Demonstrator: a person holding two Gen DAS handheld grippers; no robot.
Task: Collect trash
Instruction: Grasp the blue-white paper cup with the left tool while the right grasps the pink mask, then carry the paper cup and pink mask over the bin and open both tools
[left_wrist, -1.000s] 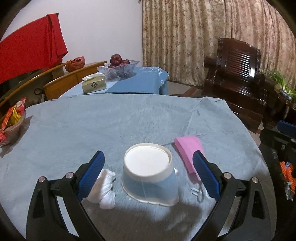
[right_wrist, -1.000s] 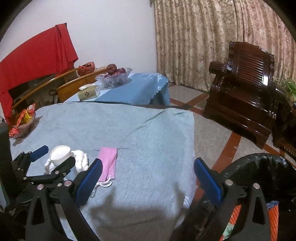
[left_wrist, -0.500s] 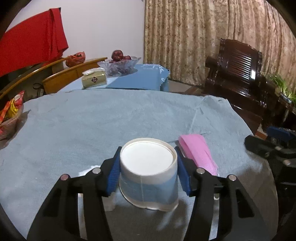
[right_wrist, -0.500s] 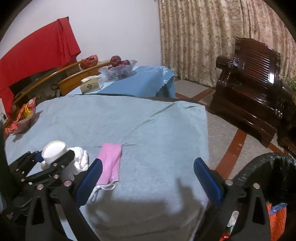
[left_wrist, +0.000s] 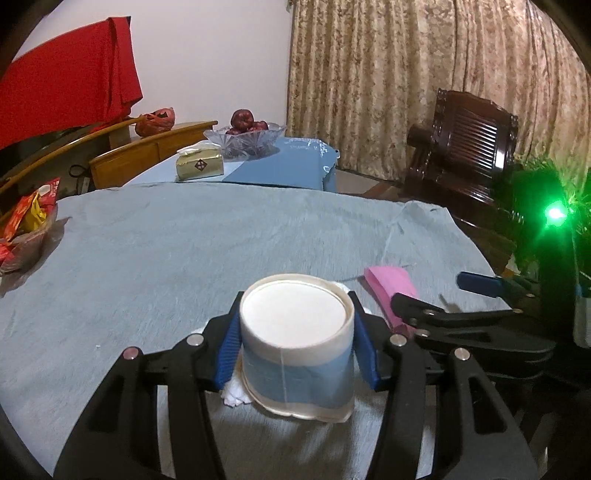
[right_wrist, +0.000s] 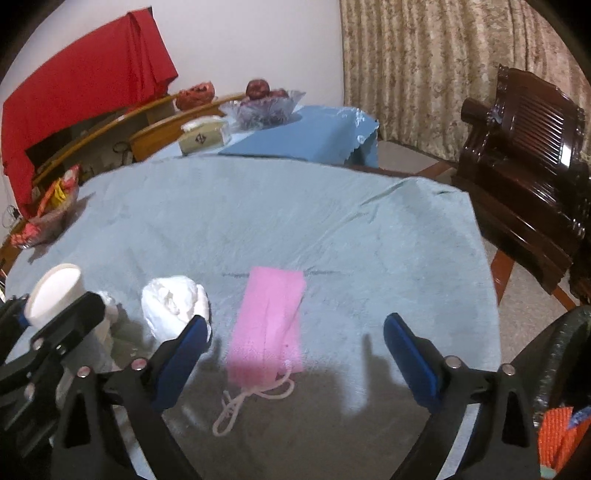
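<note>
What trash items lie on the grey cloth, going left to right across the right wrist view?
Cup → tissue → pink mask

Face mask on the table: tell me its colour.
Pink face mask, with pale ear loops; clearest in the right wrist view.

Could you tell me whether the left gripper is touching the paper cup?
Touching: the left wrist view shows the left gripper with both blue pads pressed against the paper cup.

Round table (right_wrist: 332, 221) draped in grey-blue cloth, bore pink face mask (right_wrist: 271, 321), crumpled white tissue (right_wrist: 173, 308), snack basket (right_wrist: 48, 218)
</note>
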